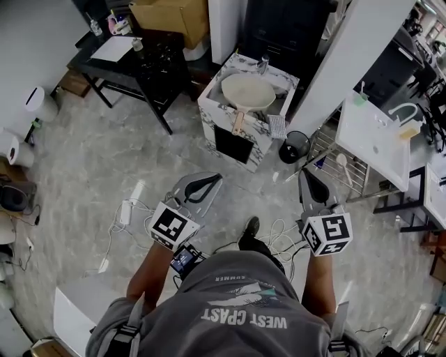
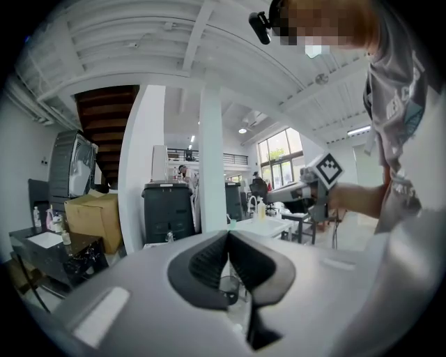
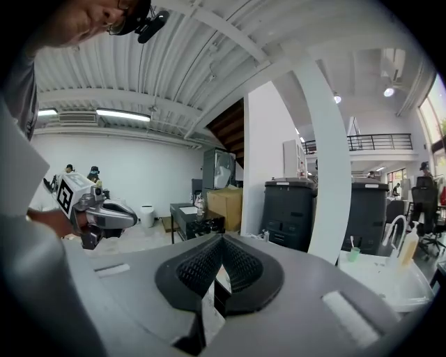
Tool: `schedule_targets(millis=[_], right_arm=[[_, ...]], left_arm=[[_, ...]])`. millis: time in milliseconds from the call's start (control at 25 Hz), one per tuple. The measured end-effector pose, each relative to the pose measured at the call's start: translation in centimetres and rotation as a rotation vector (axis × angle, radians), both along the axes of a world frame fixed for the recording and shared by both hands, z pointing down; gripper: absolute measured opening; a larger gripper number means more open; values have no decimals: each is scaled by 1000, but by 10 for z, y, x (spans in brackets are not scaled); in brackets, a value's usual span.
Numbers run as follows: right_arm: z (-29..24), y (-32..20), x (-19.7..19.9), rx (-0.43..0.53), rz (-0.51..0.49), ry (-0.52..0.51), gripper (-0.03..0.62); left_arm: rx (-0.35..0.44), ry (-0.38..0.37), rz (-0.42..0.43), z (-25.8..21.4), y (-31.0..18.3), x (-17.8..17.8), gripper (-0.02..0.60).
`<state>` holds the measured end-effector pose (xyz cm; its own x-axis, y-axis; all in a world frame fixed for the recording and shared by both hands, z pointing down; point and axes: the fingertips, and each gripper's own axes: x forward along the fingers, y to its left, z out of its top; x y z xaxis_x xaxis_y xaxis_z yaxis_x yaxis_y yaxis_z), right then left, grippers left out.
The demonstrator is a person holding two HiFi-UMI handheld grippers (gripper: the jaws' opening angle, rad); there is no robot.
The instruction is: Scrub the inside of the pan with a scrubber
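Far left, a cardboard box sits behind a black table. The left gripper is shut tight and empty. Far ahead, the pan lies on a marbled stand and looks empty. A black bin stands just right of it. The right gripper is shut and empty too. The grey floor between is open, with cables near the feet.

in the head view, a cardboard box and black table sit at 11 o'clock, a marble-patterned stand at 12, a black wastebasket at 2, a white power strip at 9.
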<state>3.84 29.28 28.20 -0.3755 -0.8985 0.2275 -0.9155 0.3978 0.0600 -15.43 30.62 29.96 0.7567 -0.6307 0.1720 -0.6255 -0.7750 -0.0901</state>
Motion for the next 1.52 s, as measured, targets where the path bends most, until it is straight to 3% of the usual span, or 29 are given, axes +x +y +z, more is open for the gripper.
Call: schedule_targets(millis=[320, 680, 960, 1200, 1360, 1520], right_arm=[[8, -100, 53, -16, -73, -16, 2], [15, -172, 100, -24, -122, -28, 2], [35, -196, 116, -73, -74, -36, 2], [30, -226, 124, -80, 26, -16, 2], [23, -250, 124, -81, 87, 6, 2], [23, -269, 117, -89, 139, 17, 2]], left_arm=[[-25, -14, -57, 7, -85, 62, 2], [-17, -49, -80, 3, -160, 123, 2], [-36, -57, -21, 12, -201, 142, 2], [-55, -56, 85, 26, -256, 152, 2], [-81, -10, 146, 20, -292, 160, 2], [-70, -24, 215, 29, -321, 162, 2]])
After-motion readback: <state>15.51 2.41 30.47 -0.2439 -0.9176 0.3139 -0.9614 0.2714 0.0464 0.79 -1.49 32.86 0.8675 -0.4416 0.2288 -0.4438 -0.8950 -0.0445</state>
